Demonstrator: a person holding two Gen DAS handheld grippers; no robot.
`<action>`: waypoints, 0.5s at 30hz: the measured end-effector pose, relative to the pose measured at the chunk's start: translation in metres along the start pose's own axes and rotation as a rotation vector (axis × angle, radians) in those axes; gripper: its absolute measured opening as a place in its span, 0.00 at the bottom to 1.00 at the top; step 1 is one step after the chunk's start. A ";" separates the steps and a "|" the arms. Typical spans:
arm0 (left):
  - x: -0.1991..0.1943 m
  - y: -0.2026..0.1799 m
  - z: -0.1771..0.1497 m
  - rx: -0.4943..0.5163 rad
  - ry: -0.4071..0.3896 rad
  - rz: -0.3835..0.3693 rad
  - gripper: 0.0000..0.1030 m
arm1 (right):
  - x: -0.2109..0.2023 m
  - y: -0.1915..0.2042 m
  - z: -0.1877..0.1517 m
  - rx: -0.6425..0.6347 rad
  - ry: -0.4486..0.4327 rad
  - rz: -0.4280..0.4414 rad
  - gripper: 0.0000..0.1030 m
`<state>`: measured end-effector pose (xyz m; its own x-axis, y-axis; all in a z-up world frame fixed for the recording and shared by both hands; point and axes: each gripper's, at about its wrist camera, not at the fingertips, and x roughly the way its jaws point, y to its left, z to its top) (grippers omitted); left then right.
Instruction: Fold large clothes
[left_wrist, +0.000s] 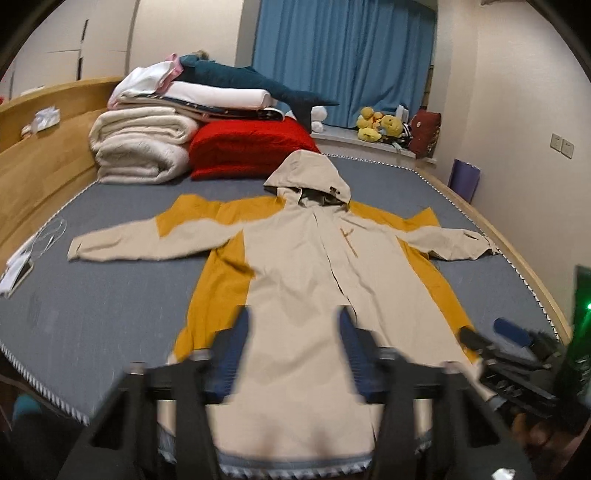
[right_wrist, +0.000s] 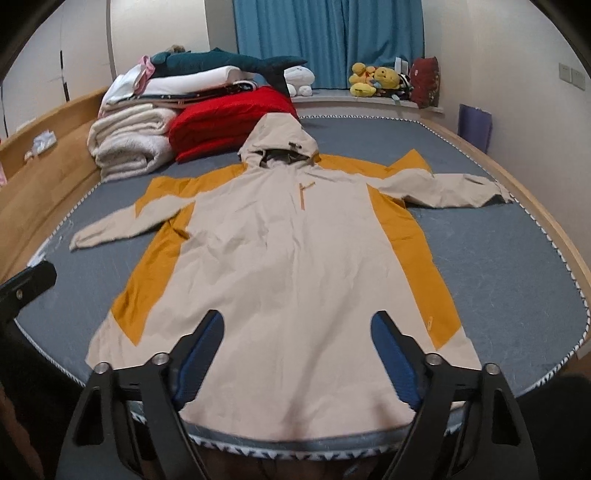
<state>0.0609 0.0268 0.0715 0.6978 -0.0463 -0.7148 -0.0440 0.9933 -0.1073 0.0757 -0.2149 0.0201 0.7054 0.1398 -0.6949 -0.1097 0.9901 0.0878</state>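
Lying face up with sleeves spread, the jacket covers the middle of the mattress, hem at the near edge, likely laid flat so the folds can start cleanly. Both the left gripper and right gripper hang over the hem, jaws apart and empty. Bare mattress flanks each sleeve; blankets crowd the hood's far left

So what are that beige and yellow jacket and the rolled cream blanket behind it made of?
The jacket looks like thin woven synthetic shell cloth: matte, smooth, with crisp fine creases. The blanket looks like thick fleece or plush: fuzzy, nubbly surface in soft rounded rolls. Neither fibre can be confirmed by sight.
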 end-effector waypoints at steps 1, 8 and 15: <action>0.011 0.006 0.008 0.000 0.019 -0.004 0.18 | 0.001 0.001 0.008 -0.008 -0.014 -0.005 0.69; 0.106 0.089 0.102 -0.053 -0.002 0.051 0.14 | 0.026 0.017 0.102 -0.088 -0.168 -0.008 0.61; 0.204 0.188 0.151 -0.121 0.042 0.142 0.14 | 0.088 0.029 0.215 -0.096 -0.305 -0.037 0.61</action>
<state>0.3027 0.2198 0.0097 0.6485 0.0863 -0.7563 -0.2273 0.9702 -0.0843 0.2849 -0.1709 0.1148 0.8859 0.1155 -0.4493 -0.1349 0.9908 -0.0113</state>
